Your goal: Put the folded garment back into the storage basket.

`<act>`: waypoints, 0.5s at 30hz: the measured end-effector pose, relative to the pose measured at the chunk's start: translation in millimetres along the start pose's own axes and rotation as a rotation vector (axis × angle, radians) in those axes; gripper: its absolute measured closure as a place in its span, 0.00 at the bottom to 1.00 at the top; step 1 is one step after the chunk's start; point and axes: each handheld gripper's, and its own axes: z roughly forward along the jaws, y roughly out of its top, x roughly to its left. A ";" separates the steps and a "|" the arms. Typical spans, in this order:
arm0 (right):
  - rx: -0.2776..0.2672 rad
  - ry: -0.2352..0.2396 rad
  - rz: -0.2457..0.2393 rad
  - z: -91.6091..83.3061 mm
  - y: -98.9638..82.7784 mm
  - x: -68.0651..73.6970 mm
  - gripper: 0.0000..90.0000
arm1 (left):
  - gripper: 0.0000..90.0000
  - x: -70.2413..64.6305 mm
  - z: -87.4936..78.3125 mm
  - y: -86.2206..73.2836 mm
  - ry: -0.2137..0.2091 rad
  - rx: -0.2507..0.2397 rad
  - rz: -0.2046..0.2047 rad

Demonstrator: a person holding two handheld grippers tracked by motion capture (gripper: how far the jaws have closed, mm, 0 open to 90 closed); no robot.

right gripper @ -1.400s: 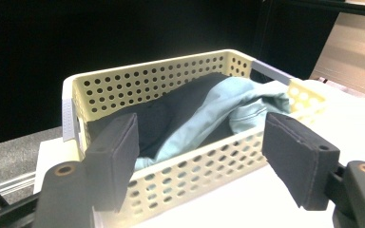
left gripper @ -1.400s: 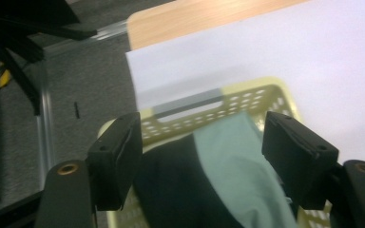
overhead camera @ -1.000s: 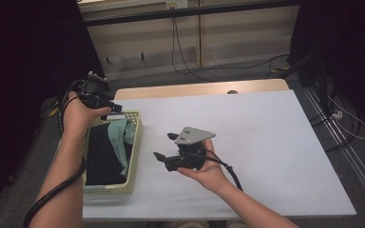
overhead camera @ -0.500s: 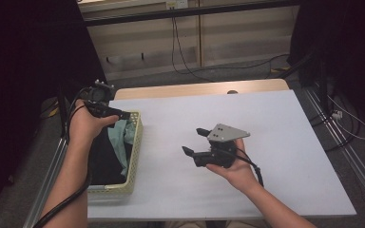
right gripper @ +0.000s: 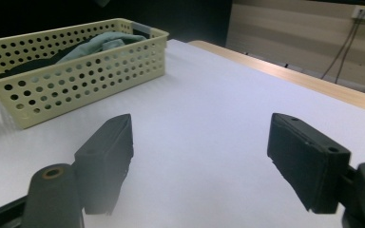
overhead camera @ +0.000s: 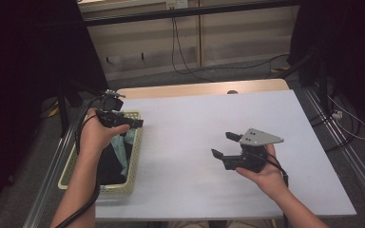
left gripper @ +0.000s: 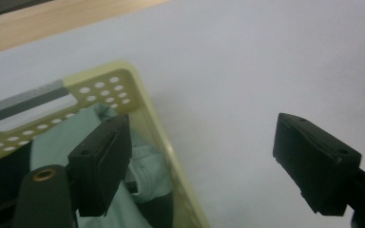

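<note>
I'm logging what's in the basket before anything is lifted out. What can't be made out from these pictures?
- High view: part of the basket contents, covered by the person's left hand and forearm.
- Left gripper view: the pale green cloth, partly behind a tool jaw; the basket is cut by the frame edge.
- Right gripper view: the dark cloth, mostly hidden behind the basket wall.
</note>
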 end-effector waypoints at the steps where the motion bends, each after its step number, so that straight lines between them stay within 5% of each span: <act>1: 0.001 -0.005 0.007 -3.4 -2.1 -2.6 0.27 | 0.23 -1.7 1.1 -1.1 -0.004 0.001 0.002; 15: 0.047 -0.027 0.033 -39.2 -25.6 -24.6 0.26 | 0.22 -37.0 0.3 -20.6 -0.100 -0.076 0.070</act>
